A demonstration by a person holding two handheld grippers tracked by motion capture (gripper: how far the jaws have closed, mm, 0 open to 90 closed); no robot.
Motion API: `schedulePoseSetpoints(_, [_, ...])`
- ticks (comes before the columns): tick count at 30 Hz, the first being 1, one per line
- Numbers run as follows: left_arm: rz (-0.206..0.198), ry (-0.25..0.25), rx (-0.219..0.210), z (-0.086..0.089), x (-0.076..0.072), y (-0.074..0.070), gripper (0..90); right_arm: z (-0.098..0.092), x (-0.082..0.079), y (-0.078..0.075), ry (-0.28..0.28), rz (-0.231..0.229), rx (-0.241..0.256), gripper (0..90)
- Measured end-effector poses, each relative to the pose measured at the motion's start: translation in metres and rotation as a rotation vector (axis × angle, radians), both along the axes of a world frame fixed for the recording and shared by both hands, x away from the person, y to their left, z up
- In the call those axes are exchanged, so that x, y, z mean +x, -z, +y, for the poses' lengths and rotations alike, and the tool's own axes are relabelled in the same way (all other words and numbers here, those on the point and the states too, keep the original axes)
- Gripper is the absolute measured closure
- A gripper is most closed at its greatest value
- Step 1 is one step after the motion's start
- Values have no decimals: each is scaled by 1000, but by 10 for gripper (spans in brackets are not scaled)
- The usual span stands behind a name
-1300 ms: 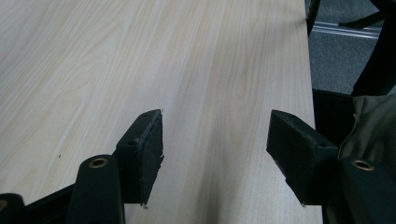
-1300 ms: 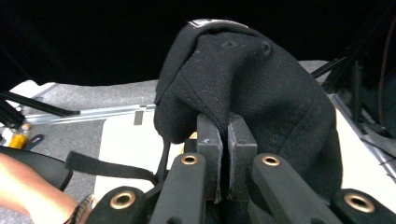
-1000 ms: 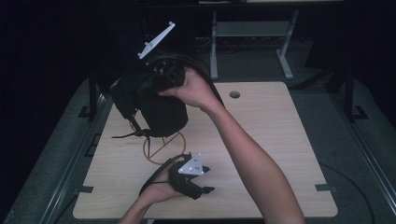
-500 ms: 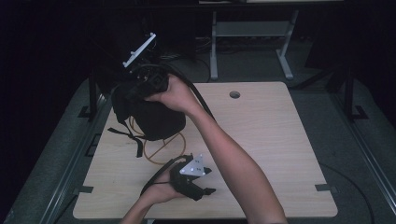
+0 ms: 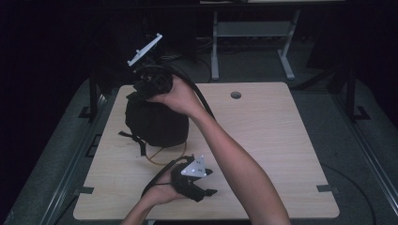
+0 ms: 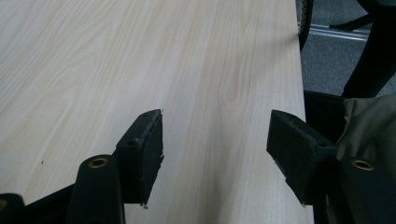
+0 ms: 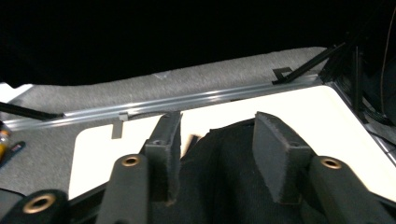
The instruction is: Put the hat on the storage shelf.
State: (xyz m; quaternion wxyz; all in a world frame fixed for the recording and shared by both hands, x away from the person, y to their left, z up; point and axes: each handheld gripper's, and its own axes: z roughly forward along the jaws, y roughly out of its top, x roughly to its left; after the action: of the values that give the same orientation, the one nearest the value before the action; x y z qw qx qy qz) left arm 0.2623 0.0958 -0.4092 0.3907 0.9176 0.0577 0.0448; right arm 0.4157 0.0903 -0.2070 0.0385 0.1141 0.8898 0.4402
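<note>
A black bag [image 5: 155, 123] stands on the far left part of the tabletop [image 5: 263, 136], upright, its long axis running from base to top, with the top end pointing up and slightly toward the far left edge. A dark strap [image 5: 141, 143] trails off its near left side, and a yellowish cord loop [image 5: 164, 157] lies on the wood just near of its base.

The right gripper [image 7: 215, 149] sits at the bag's top with its jaws moderately apart and black fabric between them; I cannot tell whether they pinch it. Held from above like this, the bag is probably being steadied upright or lifted by its top.

Near the front edge, the left gripper [image 6: 215, 140] rests low over bare wood, jaws wide apart with nothing between them, likely parked until needed.
</note>
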Motion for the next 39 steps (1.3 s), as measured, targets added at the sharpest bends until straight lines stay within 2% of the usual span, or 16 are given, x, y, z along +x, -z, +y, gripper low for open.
schedulePoseSetpoints(3, [6, -8, -5, 1, 0, -1, 356, -10, 0, 1, -4, 35, 30, 465])
schedulePoseSetpoints(5, [17, -29, -27, 2, 0, 0, 353, -18, -1, 1, 8, 39, 31, 440])
schedulePoseSetpoints(9, [26, -50, -22, 5, 2, 1, 344, -36, -3, 4, 19, 54, 65, 412])
schedulePoseSetpoints(16, [50, -83, -50, 5, 4, 4, 328, -64, -4, 7, 39, 77, 93, 344])
schedulePoseSetpoints(19, [53, -91, -47, 5, 5, 6, 316, -74, -4, 8, 42, 67, 98, 321])
schedulePoseSetpoints(20, [41, -77, -26, 6, 6, 5, 313, -78, -5, 9, 45, 67, 99, 314])
schedulePoseSetpoints(21, [48, -85, -39, 5, 6, 6, 313, -80, -5, 9, 49, 73, 97, 306])
schedulePoseSetpoints(29, [58, -96, -55, 8, 7, 5, 307, -104, -11, 13, 77, 80, 102, 275])
schedulePoseSetpoints(35, [65, -106, -69, 10, 7, 5, 301, -116, -13, 15, 87, 72, 104, 264])
schedulePoseSetpoints(37, [64, -102, -67, 11, 8, 4, 301, -119, -14, 15, 94, 81, 104, 262])
schedulePoseSetpoints(39, [78, -112, -81, 10, 7, 4, 301, -122, -15, 16, 92, 74, 105, 253])
